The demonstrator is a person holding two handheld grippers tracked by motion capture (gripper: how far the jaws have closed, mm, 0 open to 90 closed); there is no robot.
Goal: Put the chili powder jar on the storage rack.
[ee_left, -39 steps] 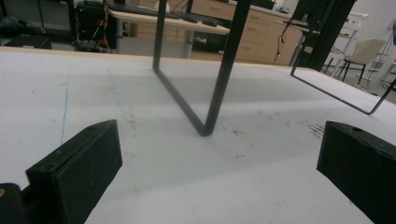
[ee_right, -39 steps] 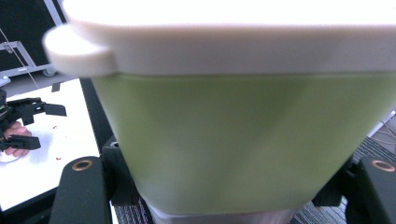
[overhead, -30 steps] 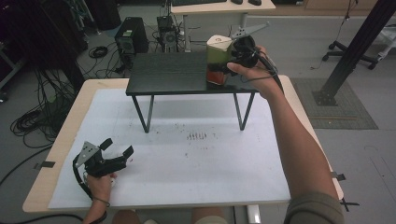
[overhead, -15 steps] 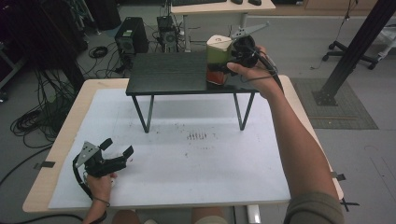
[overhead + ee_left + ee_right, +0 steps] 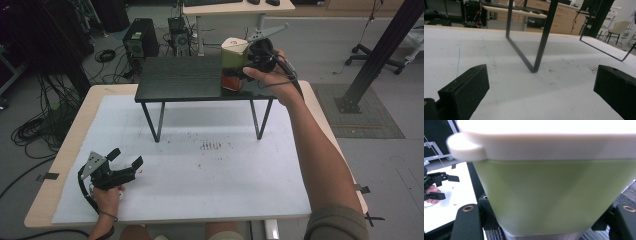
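two grippers are seen at work over a white surface (image 5: 200, 200) on which a low black shelf (image 5: 180, 80) stands. at about 1 o'clock on the surface, the right gripper (image 5: 247, 62) is held against a green container (image 5: 234, 67) with a white lid (image 5: 236, 45), and its fingers are closed on the container's sides; in the right gripper view the green wall (image 5: 554, 195) is seen pressed between the two black fingers (image 5: 467, 222), with the lid (image 5: 549, 137) above. the container is placed at the right end of the shelf's top and appears to be resting on it, though contact underneath cannot be confirmed. at about 7 o'clock, the left gripper (image 5: 125, 160) is rested low on the surface with its fingers spread wide and nothing between them; in the left gripper view only bare surface (image 5: 536, 95) and a shelf leg (image 5: 544, 37) lie ahead. it is judged that the container has been brought to the shelf, or is about to be lifted from it; the grip is not yet released, so letting go or carrying off is left.
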